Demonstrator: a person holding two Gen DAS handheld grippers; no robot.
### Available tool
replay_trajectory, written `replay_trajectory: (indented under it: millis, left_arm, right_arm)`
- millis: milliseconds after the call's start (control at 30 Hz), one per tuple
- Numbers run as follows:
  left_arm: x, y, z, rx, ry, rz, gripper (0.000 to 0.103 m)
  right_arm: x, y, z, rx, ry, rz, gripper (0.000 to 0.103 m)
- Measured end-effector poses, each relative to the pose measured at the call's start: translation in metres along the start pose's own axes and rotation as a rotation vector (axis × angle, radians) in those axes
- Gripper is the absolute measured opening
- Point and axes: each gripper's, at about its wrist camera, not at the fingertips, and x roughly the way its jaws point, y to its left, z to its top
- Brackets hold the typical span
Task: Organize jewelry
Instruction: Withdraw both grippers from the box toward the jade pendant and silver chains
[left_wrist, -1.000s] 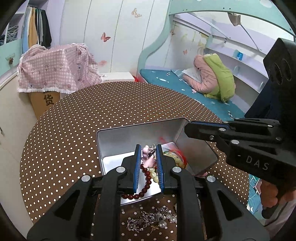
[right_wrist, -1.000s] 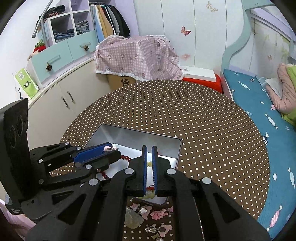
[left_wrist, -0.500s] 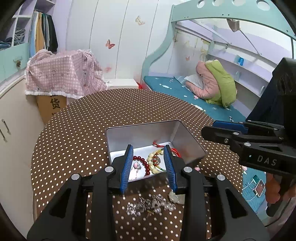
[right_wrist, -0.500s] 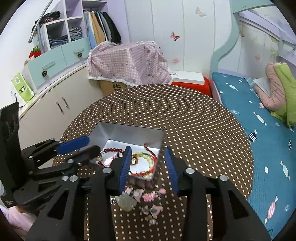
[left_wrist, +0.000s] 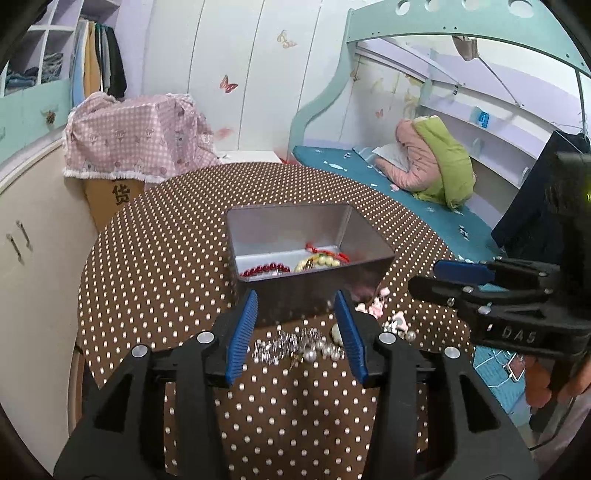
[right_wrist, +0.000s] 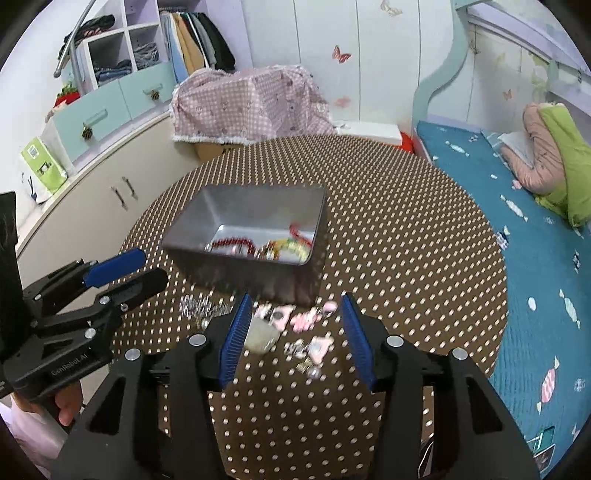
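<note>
A silver metal tin (left_wrist: 288, 225) (right_wrist: 207, 243) stands on the round brown polka-dot table (left_wrist: 155, 266) (right_wrist: 406, 240). Inside lie a red bead bracelet (left_wrist: 264, 268) (right_wrist: 232, 242) and a yellow-green bracelet with red cord (left_wrist: 321, 261) (right_wrist: 288, 245). In front of the tin lie a silver and pearl chain (left_wrist: 295, 345) (right_wrist: 199, 308), pink charms (right_wrist: 303, 317) (left_wrist: 376, 304) and a pale stone (right_wrist: 260, 334). My left gripper (left_wrist: 297, 334) is open and empty above the chain. My right gripper (right_wrist: 297, 338) is open and empty above the charms.
A pink checked cloth covers a box (left_wrist: 136, 140) (right_wrist: 251, 103) behind the table. Cabinets (right_wrist: 99, 184) stand to the left. A teal bed (right_wrist: 517, 240) with a pink and green jacket (left_wrist: 432, 162) lies to the right. The table's near edge is below both grippers.
Both grippers were shut over the tin, the left on the red bracelet. They opened, the jewelry now lies in the tin, and both pulled back toward the loose pieces in front.
</note>
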Motion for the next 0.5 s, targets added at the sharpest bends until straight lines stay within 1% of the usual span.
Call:
replay_trajectory:
  millis: [133,500]
  left_arm:
    - [0.002,0.002,-0.010,-0.005,0.026,0.015,0.046]
    - [0.014,0.004,-0.032,-0.023,0.087,0.025,0.047]
  right_arm:
    - [0.008,0.005,-0.009,-0.008,0.032,0.016,0.048]
    - [0.034,0.020,-0.023,-0.057,0.113,0.050,0.047]
